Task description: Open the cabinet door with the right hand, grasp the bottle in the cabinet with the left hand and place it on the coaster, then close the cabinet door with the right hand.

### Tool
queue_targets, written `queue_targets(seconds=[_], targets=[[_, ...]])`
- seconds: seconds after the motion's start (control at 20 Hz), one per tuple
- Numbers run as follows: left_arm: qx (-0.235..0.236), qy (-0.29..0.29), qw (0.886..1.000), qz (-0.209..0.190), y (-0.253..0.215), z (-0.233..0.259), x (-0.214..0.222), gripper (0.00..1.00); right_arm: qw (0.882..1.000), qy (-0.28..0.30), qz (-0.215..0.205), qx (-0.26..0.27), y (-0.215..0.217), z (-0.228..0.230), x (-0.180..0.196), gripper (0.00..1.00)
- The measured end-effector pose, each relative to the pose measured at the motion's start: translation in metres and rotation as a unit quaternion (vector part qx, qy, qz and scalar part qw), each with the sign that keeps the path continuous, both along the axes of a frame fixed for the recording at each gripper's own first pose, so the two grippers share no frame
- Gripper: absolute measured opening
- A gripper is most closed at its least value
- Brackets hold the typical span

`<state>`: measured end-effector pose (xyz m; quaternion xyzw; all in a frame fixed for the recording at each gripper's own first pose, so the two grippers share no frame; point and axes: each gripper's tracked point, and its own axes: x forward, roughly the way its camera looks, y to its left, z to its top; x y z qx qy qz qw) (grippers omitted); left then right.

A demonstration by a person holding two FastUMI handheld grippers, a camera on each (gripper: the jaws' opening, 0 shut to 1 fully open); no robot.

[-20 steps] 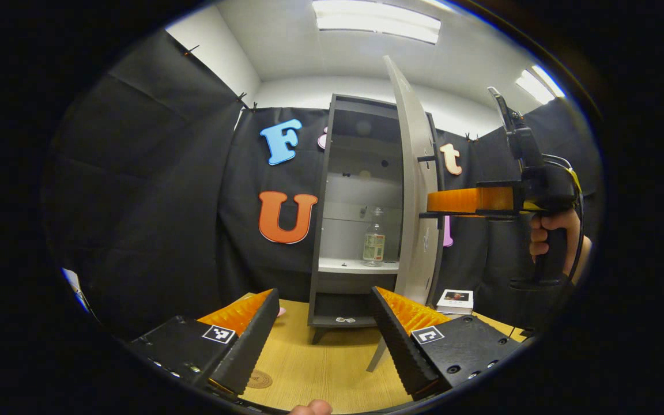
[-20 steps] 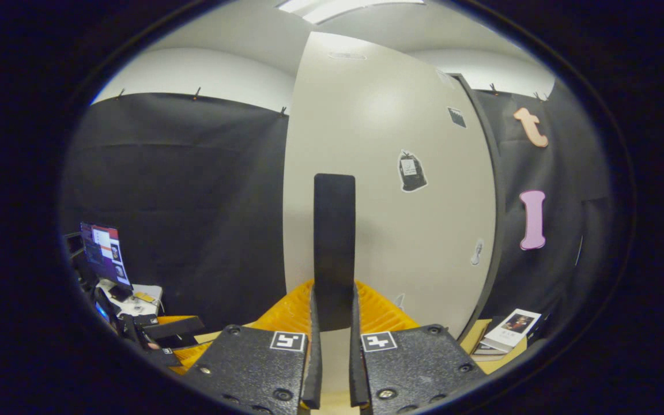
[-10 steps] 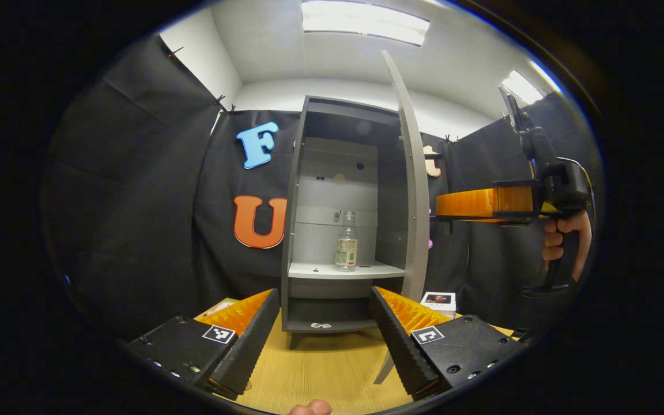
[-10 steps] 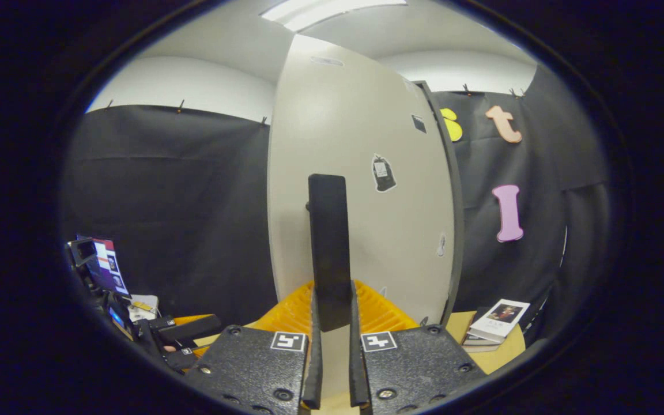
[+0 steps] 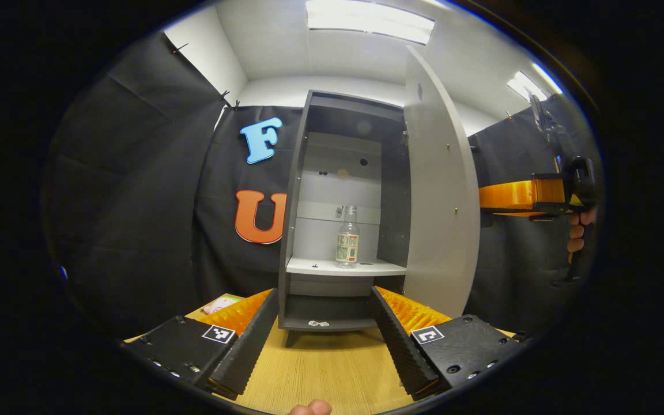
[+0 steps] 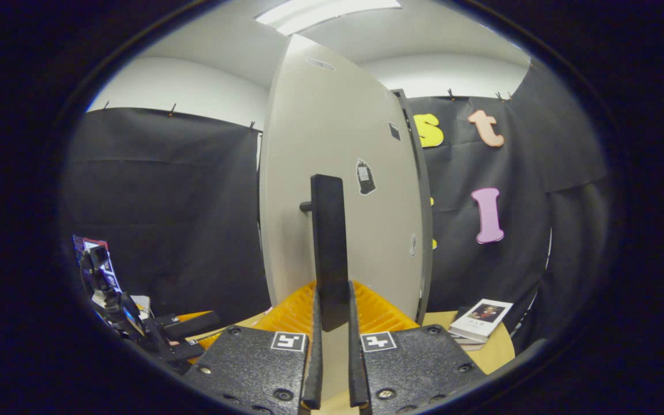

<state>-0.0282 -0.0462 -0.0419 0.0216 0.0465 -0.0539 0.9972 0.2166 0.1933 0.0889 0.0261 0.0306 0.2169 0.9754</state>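
Observation:
The tall grey cabinet (image 5: 309, 190) stands open on the wooden table, its door (image 5: 441, 190) swung out to the right. A clear bottle (image 5: 347, 239) with a label stands upright on the middle shelf. My left gripper (image 5: 323, 334) is open low in front of the cabinet, well short of the bottle, nothing between its fingers. In the right gripper view the door's black bar handle (image 6: 327, 248) runs upright between the fingers, and my right gripper (image 6: 332, 300) is shut on it. That gripper (image 5: 516, 196) also appears beyond the door's edge, held by a hand (image 5: 577, 230).
The wooden table (image 5: 320, 374) stretches from my left gripper to the cabinet's foot. A small pink and green item (image 5: 221, 302) lies at the table's left. A stack of books (image 6: 482, 318) sits right of the door. A lower cabinet shelf (image 5: 320, 311) holds a small item.
The door has swung wider open, with my right gripper carrying the handle to the right. The left gripper now faces the open interior squarely.

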Motion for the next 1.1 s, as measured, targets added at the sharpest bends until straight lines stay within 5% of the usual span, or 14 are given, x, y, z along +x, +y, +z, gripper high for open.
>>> queue_targets(seconds=[1.1], targets=[[0.018,0.013,1.0,-0.012,-0.018,-0.011,-0.003,0.95,0.988,-0.023,-0.15,-0.003,-0.072,0.009,0.013,0.09]])
